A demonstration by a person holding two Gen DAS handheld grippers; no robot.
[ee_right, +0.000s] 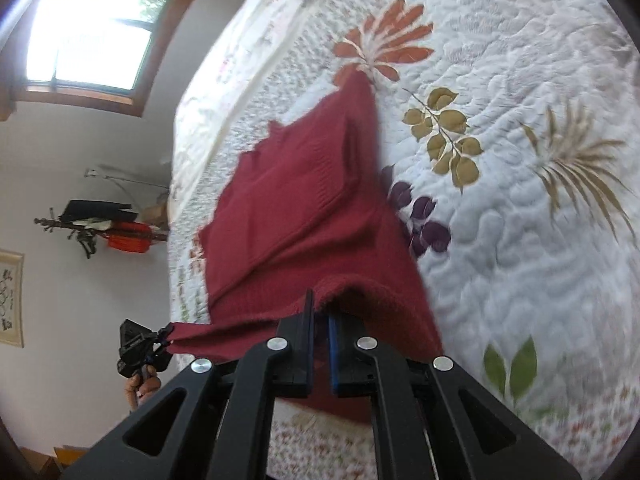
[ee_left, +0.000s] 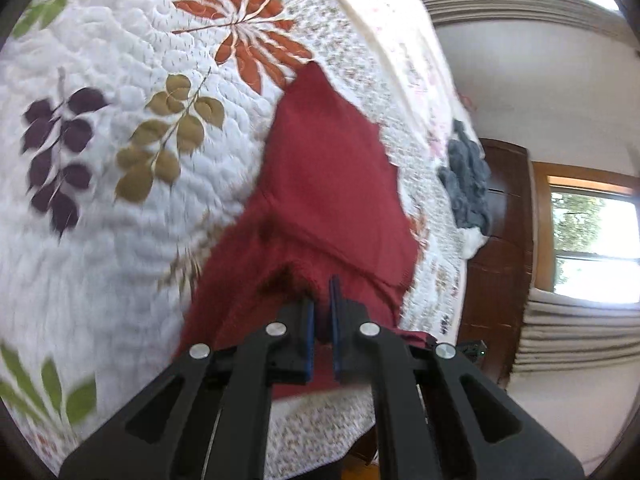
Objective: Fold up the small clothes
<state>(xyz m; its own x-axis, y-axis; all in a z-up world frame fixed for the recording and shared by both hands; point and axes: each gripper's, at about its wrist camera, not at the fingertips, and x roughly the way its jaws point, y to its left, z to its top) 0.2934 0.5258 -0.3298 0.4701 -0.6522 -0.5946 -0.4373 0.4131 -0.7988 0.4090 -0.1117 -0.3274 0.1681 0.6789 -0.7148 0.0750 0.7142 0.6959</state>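
Dark red knitted garment (ee_left: 328, 184) fills centre frame, raised off the white leaf-print quilt (ee_left: 120, 220) – left gripper (ee_left: 322, 300) and right gripper (ee_right: 320, 312) each pinch its near edge, jaws clamped

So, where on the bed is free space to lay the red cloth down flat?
The quilt is bare on the side with the purple leaves and olive leaves, out to the tan fern. The other side is tight: the red garment reaches near the bed's edge, where a grey-blue cloth pile lies.
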